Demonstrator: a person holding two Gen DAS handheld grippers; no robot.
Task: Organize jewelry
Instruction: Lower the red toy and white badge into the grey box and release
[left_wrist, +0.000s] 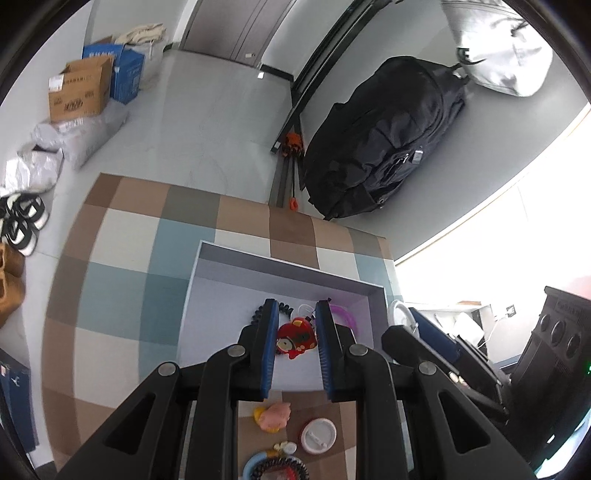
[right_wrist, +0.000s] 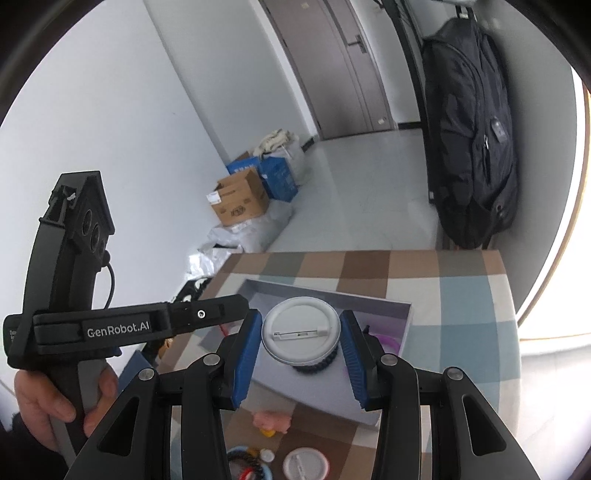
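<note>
Clamped between the blue pads of the right gripper (right_wrist: 301, 341) is a white round pin badge (right_wrist: 300, 332), back side up with its pin showing, carried above the grey tray (right_wrist: 400, 325). The jaws stand partly apart, closed on the rim of the badge at both sides. The left gripper (left_wrist: 297, 334) is seen over the same tray with nothing between its pads; a gap shows between them in its own view, though they are at their narrowest and are taken as shut. Below it, inside the tray, a red cartoon charm (left_wrist: 295, 338), a black beaded bracelet (left_wrist: 269, 310) and a purple bangle (left_wrist: 345, 314) are gathered toward the tray's right half, while its left half is left bare. The tray's low walls are raised on every visible side. On the checked tabletop (left_wrist: 122, 280), before the tray's near wall, a pink figure (left_wrist: 275, 415), a second white badge (left_wrist: 318, 435) and a blue ring with beads (left_wrist: 275, 467) are laid close together. Wide bare tabletop is left to the tray's left and beyond its far wall. Past the far tabletop edge a black backpack (left_wrist: 384, 144) is hung near the corner, and open floor is seen in front of cardboard boxes (left_wrist: 79, 92)
</note>
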